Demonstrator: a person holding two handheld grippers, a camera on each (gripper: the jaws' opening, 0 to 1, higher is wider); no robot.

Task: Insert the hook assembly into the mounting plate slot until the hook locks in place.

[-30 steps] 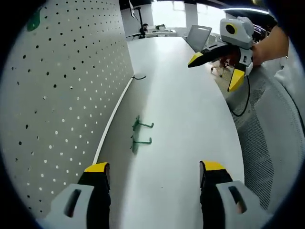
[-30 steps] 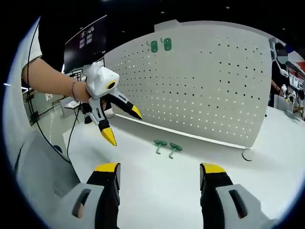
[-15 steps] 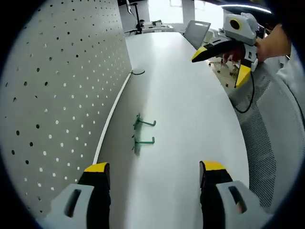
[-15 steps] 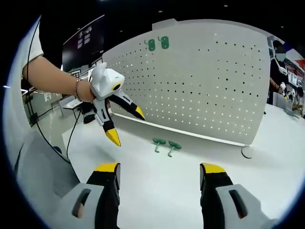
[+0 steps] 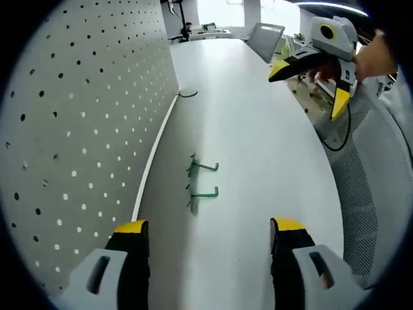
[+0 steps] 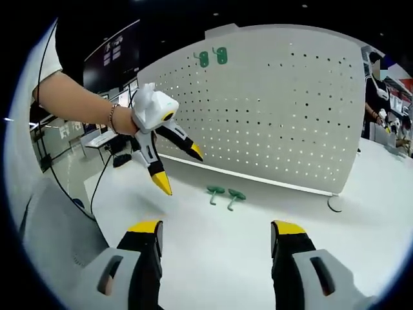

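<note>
Two green hooks (image 5: 204,179) lie side by side on the white table (image 5: 258,148), just beside the foot of the upright white pegboard (image 5: 77,129), untouched by either gripper. In the left gripper view they sit a little above centre, toward twelve o'clock from the left gripper (image 5: 210,236), whose yellow-tipped jaws stand wide apart with nothing between them. At about one o'clock in that view the right gripper (image 5: 310,81) hangs above the table's far edge, a hand (image 5: 377,58) behind it, jaws spread and empty.

In the right gripper view the same hooks (image 6: 226,196) rest near the middle, stems pointing toward the camera, close to the pegboard (image 6: 271,110) that rises behind them. Two more green hooks (image 6: 213,57) are already mounted high on the board, near eleven o'clock. The right gripper (image 6: 216,236) shows its two jaws parted wide at the bottom, holding nothing. The left gripper (image 6: 177,168) hovers at about ten o'clock, above the table (image 6: 213,252) and well left of the loose hooks, jaws splayed open and empty; a bare forearm (image 6: 77,103) with a bracelet at the wrist leads to it.
</note>
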